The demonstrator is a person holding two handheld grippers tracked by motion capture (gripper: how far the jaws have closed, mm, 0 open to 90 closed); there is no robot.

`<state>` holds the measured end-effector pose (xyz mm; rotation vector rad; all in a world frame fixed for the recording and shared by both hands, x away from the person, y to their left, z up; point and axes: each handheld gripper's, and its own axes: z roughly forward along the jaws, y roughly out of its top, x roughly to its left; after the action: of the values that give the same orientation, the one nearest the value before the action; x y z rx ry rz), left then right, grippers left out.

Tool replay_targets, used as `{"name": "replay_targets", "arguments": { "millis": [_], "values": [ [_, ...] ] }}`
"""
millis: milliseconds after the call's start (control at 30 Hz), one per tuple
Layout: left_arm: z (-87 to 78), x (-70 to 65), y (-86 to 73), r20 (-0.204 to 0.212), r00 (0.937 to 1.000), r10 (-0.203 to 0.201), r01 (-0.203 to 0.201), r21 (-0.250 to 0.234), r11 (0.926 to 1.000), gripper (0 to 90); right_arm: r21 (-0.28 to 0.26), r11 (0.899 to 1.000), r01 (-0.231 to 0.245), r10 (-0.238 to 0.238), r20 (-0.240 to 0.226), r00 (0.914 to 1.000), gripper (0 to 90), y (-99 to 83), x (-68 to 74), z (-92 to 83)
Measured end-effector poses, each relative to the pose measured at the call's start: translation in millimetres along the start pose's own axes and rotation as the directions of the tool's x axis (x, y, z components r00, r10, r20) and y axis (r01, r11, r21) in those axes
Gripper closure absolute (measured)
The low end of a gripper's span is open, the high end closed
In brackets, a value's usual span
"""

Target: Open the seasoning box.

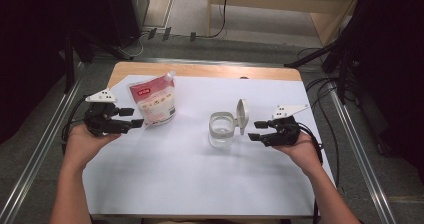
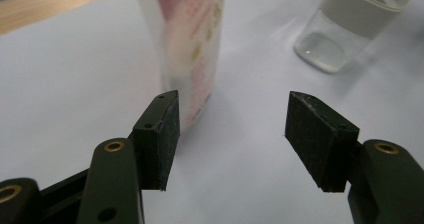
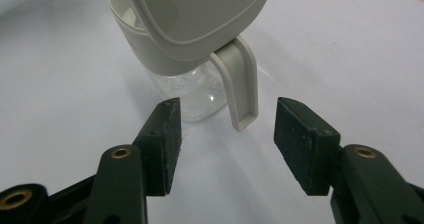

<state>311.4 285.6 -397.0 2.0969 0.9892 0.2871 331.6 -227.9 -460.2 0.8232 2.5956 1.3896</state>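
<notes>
- Step in hand, as I read it: take up the pouch (image 1: 152, 100) with the left gripper (image 1: 131, 118) and steady the jar (image 1: 221, 129) with the right gripper (image 1: 256, 130), likely ahead of a pour.
- Pouch stands upright at the far left of the white sheet (image 1: 190, 179), spout corner at top. Left jaws gape wide, nothing between them; the pouch edge (image 2: 192, 49) sits just beyond the left pad (image 2: 167, 139), off centre.
- To grip well: shift the jaws sideways so the pouch body sits midway, then close on the lower half where the fill gives firmness; a soft pouch may buckle or tip if nudged by one pad first.
- Jar stands mid-sheet, its hinged lid (image 1: 242, 115) flipped up. Right jaws about half open, empty, just short of the lid's hanging latch (image 3: 242, 91).
- Both hands lie low over the sheet, palms up under the grippers, jaws level and pointing inward toward each other.
</notes>
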Motion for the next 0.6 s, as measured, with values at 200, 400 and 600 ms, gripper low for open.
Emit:
{"name": "replay_targets", "arguments": {
  "millis": [200, 400, 600],
  "values": [
    [5.9, 8.4, 6.1, -0.004, 1.0000, -0.004, 0.004, 0.017, 0.9998, 39.7, 0.017, 1.000, -0.006, 0.006, 0.010, 0.9999, 45.1, -2.9, 2.1, -1.4],
    [10.4, 13.2, 19.7, 0.015, 0.9999, 0.003, -0.003, 0.004, 1.0000, 40.5, 0.007, 1.000, -0.010, 0.010, 0.025, 0.9996, 45.1, -6.9, 2.7, -4.7],
    [19.9, 14.0, 33.7, 0.032, 0.9992, 0.026, -0.027, 0.023, 0.9994, 44.7, 0.011, 1.000, -0.007, 0.007, 0.030, 0.9995, 45.1, -10.8, 4.1, -6.6]
  ]
}}
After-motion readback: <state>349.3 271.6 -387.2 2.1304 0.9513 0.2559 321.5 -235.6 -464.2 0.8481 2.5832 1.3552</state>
